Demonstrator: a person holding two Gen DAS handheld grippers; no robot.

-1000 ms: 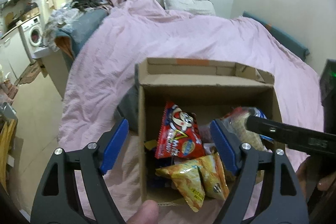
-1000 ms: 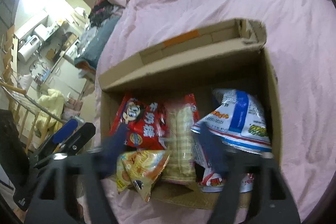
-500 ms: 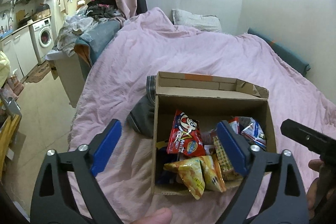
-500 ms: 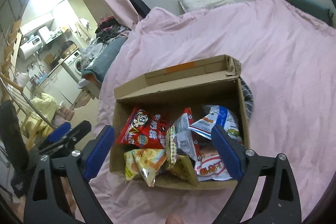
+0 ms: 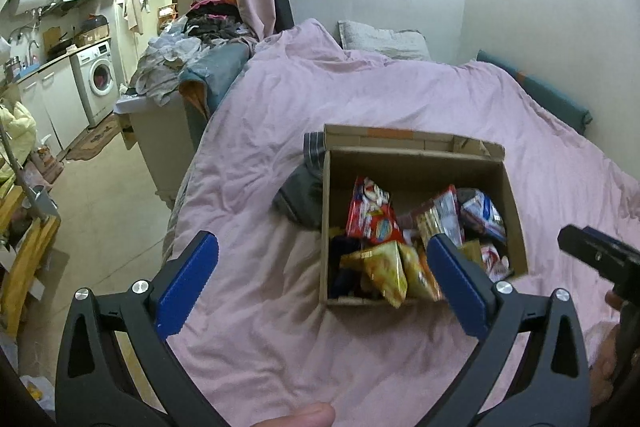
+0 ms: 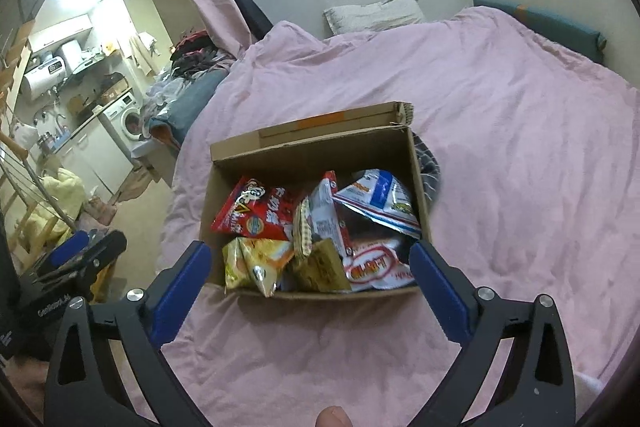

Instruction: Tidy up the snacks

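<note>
Bed (image 5: 400,99) more visible | snack box (image 6: 416,163) farther than before | both tongs (image 5: 320,279) (image 6: 308,283) just widened, empty

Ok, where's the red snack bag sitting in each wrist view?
Left wrist: the red snack bag stands near the left wall of the cardboard box, just right of picture centre.
Right wrist: the red snack bag lies at the box's back left, left of centre.
Shared landmark: the yellow chip bag just in front of it.
</note>
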